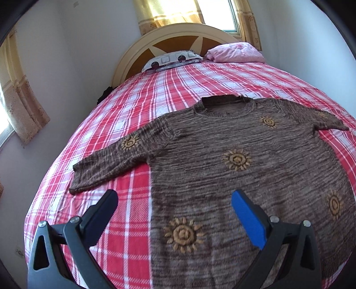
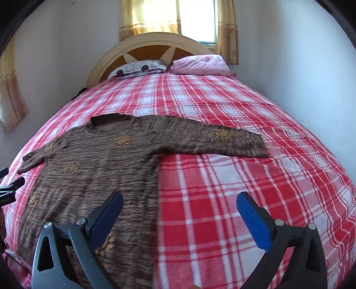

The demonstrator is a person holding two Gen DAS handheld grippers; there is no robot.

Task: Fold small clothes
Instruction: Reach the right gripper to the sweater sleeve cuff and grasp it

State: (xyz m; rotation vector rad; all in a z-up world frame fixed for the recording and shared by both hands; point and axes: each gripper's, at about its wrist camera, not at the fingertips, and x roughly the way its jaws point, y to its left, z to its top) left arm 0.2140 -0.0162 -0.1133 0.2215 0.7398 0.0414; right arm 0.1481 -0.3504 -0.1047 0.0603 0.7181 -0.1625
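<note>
A brown knitted sweater [image 1: 244, 160] with yellow sun motifs lies flat and face up on the bed, both sleeves spread out, collar toward the headboard. My left gripper [image 1: 174, 197] hangs open above the sweater's lower left edge, holding nothing. In the right wrist view the sweater [image 2: 93, 164] fills the left half, its right sleeve [image 2: 222, 140] stretched out to the right. My right gripper [image 2: 180, 200] is open and empty above the sweater's lower right edge. The left gripper's tip [image 2: 11, 186] shows at the far left edge.
The bed is covered by a red and white plaid blanket [image 2: 244, 189]. A patterned pillow [image 2: 138, 67] and a pink pillow [image 2: 200, 64] lie by the curved headboard [image 2: 151, 44]. White walls close in on both sides, and a curtained window [image 2: 178, 20] is behind.
</note>
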